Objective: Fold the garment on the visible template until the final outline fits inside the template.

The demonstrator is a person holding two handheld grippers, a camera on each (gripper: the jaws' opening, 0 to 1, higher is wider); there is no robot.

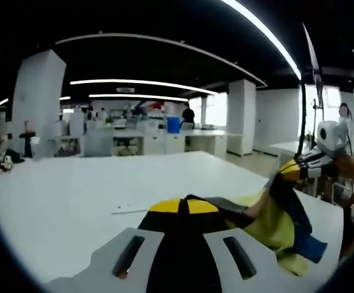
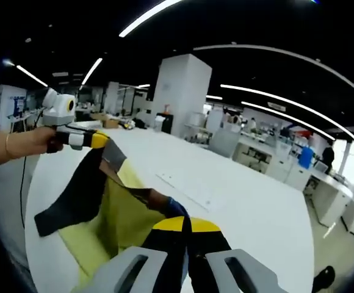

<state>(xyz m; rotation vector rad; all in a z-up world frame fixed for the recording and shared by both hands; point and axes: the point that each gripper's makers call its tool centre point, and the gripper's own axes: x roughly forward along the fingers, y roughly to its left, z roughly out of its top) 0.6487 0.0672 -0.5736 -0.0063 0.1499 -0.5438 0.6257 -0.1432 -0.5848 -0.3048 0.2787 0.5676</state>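
Yellow, black and blue fabric garment hangs stretched in the air above the white table, pinched at one edge by the left gripper and at the other by the right gripper, both clamped on cloth. This looks like the spreading step; next it likely needs lowering flat by the faint template mark

Garment: yellow cloth with black and blue panels, held off the white table, stretched and sagging between two held corners. Template: pale line markings on the tabletop.
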